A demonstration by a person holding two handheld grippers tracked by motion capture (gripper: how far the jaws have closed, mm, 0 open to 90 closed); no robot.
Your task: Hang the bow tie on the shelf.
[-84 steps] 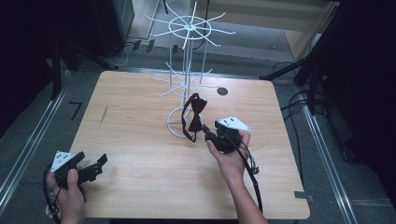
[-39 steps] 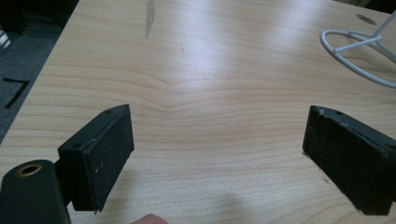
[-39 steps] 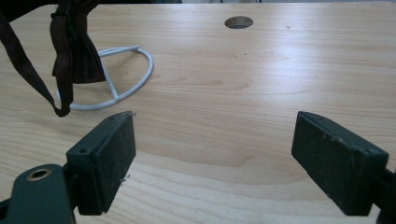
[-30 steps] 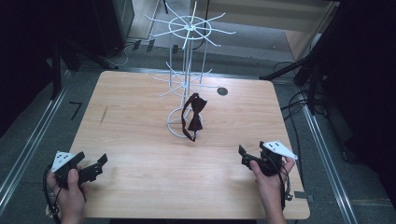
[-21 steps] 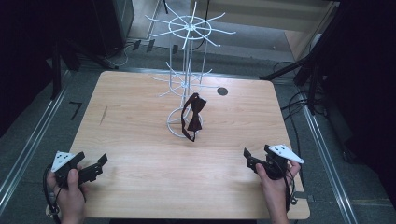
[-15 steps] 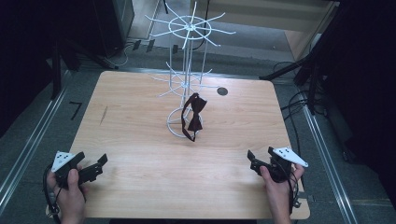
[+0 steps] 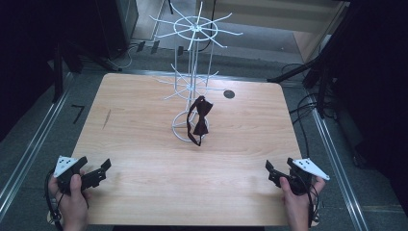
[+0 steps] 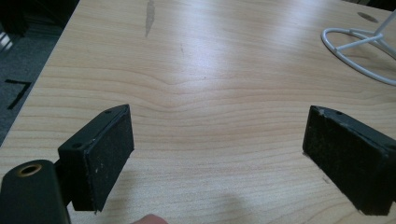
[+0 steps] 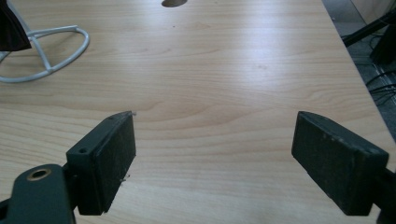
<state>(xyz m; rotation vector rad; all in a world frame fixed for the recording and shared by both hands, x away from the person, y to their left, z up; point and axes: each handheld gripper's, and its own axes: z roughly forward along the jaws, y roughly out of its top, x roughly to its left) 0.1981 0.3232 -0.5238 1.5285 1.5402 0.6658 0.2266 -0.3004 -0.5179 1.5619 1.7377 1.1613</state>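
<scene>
A dark bow tie (image 7: 199,120) hangs from a lower arm of the white wire rack (image 7: 192,77) at the table's middle. Its ring base (image 8: 359,51) lies far off to the right in the left gripper view. In the right gripper view the base (image 9: 46,51) and a corner of the bow tie (image 9: 11,32) lie at the far left. My left gripper (image 7: 101,172) rests open at the front left edge, its jaws (image 8: 217,135) wide over bare wood. My right gripper (image 7: 271,174) is open at the front right, jaws (image 9: 212,135) wide apart with nothing between them.
The wooden table (image 7: 144,144) has a round dark hole (image 7: 229,94) behind the rack. Cables and black stands (image 7: 312,96) lie on the floor to the right. A metal rail (image 7: 29,149) runs along the left side.
My right gripper has drawn back from the bow tie at the rack to the table's front right corner, leaving the tie hanging. The left gripper has stayed put.
</scene>
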